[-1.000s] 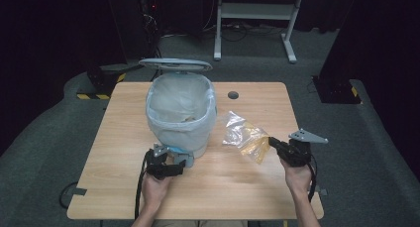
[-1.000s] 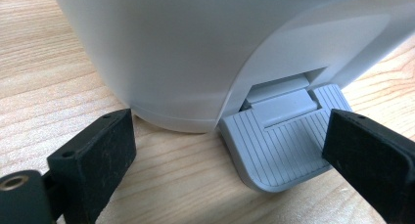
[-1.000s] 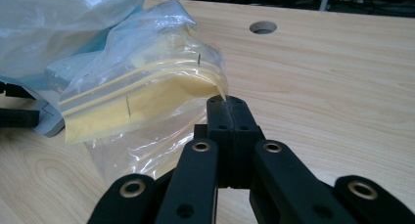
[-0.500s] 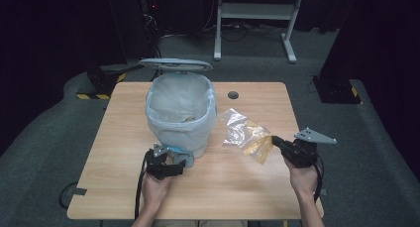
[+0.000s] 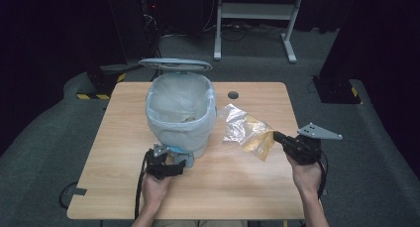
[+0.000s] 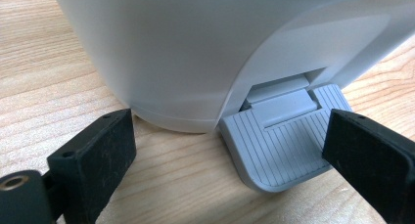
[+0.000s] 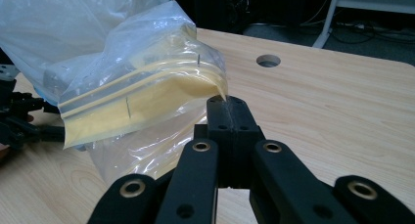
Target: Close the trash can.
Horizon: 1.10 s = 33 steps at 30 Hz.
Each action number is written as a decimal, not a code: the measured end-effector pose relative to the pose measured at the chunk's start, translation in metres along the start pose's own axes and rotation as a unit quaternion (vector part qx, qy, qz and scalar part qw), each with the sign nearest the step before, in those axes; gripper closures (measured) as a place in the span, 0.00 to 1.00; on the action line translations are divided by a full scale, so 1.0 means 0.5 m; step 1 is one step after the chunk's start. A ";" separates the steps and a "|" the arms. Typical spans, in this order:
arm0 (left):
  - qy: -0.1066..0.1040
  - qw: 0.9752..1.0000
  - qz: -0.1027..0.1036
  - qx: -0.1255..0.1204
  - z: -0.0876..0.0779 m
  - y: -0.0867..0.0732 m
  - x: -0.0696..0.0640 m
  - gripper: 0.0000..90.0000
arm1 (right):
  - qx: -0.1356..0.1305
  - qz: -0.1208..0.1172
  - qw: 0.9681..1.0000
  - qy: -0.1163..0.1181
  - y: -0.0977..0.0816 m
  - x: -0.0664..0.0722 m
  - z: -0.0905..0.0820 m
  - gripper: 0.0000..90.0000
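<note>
A pale grey pedal bin [image 5: 181,113] with a plastic liner stands mid-table, its lid [image 5: 175,64] raised at the back. My left gripper [image 5: 171,162] sits at the bin's foot. In the left gripper view it [image 6: 227,136] is open, one jaw before the bin's base [image 6: 195,48] and the other at the right edge of the ribbed pedal [image 6: 281,136]. My right gripper [image 5: 277,136] is shut on a corner of a clear zip bag [image 5: 245,130] with a yellow strip. The bag [image 7: 137,87] hangs leftward from the pinched jaws [image 7: 227,106], above the table.
A round cable hole [image 5: 233,94] lies in the table behind the bag. The wooden table [image 5: 237,187] has bare room in front and at the right. A white metal frame [image 5: 257,19] stands on the floor beyond it.
My right gripper has risen a little with the bag, lifting the bag's near end off the table. The left gripper and the bin have stayed put.
</note>
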State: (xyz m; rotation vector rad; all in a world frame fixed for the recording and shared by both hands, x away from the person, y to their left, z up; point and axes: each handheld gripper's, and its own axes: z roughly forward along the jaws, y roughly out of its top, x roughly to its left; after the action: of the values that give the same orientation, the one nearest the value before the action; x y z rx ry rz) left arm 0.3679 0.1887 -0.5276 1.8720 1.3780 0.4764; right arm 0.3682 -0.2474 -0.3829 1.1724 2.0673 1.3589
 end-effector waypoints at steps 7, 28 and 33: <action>0.001 1.000 0.000 0.000 0.000 0.000 0.000 0.06 | -0.009 0.007 1.000 0.003 0.010 -0.004 -0.012 1.00; 0.001 1.000 0.001 0.000 0.000 0.000 0.000 0.06 | -0.038 0.005 0.999 0.016 0.064 -0.002 -0.039 1.00; 0.001 1.000 0.001 0.001 0.000 0.000 0.000 0.06 | -0.042 0.007 0.999 0.024 0.074 -0.003 -0.038 1.00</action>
State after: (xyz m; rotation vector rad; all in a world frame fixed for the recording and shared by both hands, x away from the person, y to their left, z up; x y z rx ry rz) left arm 0.3678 0.1887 -0.5275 1.8749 1.3781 0.4792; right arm 0.3713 -0.2526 -0.3416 1.1328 2.0167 1.4786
